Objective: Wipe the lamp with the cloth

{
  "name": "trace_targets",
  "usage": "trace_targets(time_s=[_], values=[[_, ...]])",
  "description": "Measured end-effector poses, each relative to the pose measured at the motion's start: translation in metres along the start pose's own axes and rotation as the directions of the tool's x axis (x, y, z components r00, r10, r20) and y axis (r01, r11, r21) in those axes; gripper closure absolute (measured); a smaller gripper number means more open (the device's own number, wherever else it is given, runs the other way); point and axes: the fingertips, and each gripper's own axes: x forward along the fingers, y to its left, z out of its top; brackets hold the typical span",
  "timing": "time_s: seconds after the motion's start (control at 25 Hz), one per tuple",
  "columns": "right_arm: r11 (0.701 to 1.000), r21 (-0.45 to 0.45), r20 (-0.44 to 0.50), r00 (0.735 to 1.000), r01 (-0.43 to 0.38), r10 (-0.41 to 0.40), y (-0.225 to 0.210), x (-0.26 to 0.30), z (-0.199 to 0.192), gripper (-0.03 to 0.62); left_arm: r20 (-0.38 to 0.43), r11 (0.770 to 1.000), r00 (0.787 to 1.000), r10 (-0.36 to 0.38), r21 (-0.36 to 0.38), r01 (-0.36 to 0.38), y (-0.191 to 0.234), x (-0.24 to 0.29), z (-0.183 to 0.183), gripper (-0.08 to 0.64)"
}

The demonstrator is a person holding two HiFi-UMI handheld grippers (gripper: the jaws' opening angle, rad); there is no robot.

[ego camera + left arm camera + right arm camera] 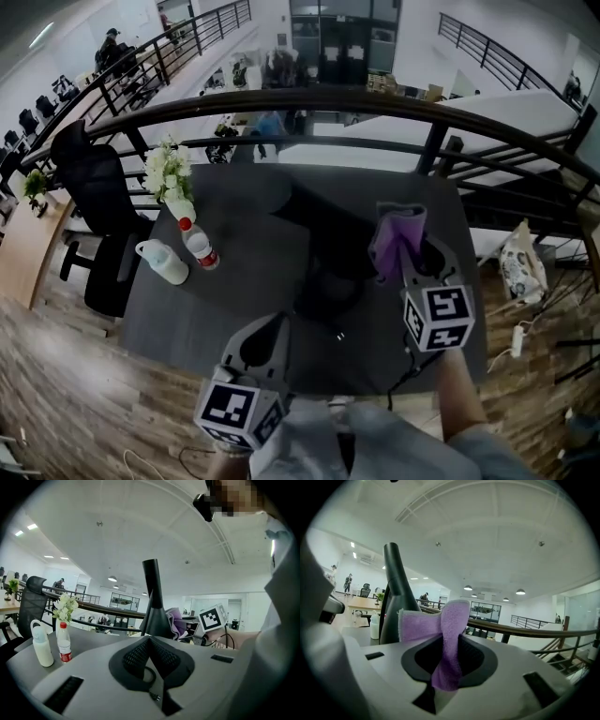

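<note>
I see the lamp (152,597) mid-frame on the table (234,309), with the cloth (398,239) just to its right. A water bottle (199,246), jug (164,262) and flowers (169,173) cluster at left, before an office chair (94,216).

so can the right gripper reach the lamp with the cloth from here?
Probably yes. The right gripper is shut on the cloth, and the lamp stands close beside it to its left, with nothing visible between them.

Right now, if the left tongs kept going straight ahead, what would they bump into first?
Probably the black lamp, which stands right ahead of the shut, empty left tongs. The gap between them is hard to judge.
</note>
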Motion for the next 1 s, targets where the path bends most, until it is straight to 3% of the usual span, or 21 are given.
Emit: trace_targets(time_s=[0.28, 0.52, 1.0], values=[[1.000, -0.014, 0.029, 0.999, -0.027, 0.027, 0.007, 0.003, 0.016, 0.503, 0.035, 1.000, 0.999, -0.003, -0.008, 0.003, 0.005, 0.000, -0.001, 0.551], [0.998, -0.033, 0.095, 0.994, -0.054, 0.057, 0.014, -0.004, 0.045, 0.503, 0.015, 1.000, 1.000, 0.014, -0.002, -0.014, 0.003, -0.004, 0.005, 0.551], [0.981, -0.136, 0.258, 0.951, -0.140, 0.172, 0.049, -0.013, 0.125, 0.503, 0.074, 1.000, 0.997, 0.012, -0.002, -0.011, 0.003, -0.006, 0.015, 0.551]])
